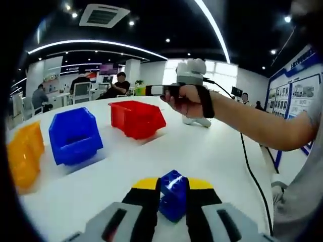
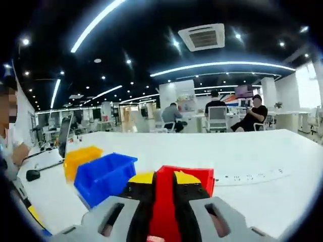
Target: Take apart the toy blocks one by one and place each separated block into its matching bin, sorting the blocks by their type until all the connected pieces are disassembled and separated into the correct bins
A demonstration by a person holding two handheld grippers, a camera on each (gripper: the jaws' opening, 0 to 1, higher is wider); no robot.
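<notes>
**Blue block clamped in my left hand-held gripper, red piece between the jaws of my right**

In the left gripper view, three open-fronted plastic bins sit in a row on the smooth white surface. Going left to right: the yellow bin point(image 1: 22, 156) at the near left edge, the blue bin point(image 1: 74, 135) just beside it, then the red bin point(image 1: 137, 118) farther in toward the middle. All three are glossy moulded plastic, boxy with sloped fronts. Right of the red bin, my right hand point(image 1: 189, 101) holds the right hand-held gripper point(image 1: 154, 91) above the surface, its tip toward the red bin; a black strap crosses my wrist and a dark cable point(image 1: 250, 166) trails toward the right edge.

At the bottom, my left hand-held gripper point(image 1: 173, 194) has grey bodies, black fingers and yellow tips. Its jaws are clamped on a shiny blue block point(image 1: 173, 194) with studded faces, held above the near edge of the surface, well apart from the bins.

In the right gripper view, the yellow bin point(image 2: 81, 159) and the blue bin point(image 2: 105, 176) stand left of my jaws, touching or nearly so; the red bin point(image 2: 199, 176) lies straight ahead, just past the tips. My right hand-held gripper point(image 2: 162, 184) has a red piece point(image 2: 162, 206) between its fingers, the jaws closed against it. A white power strip point(image 2: 250, 176) lies flat to the right.
</notes>
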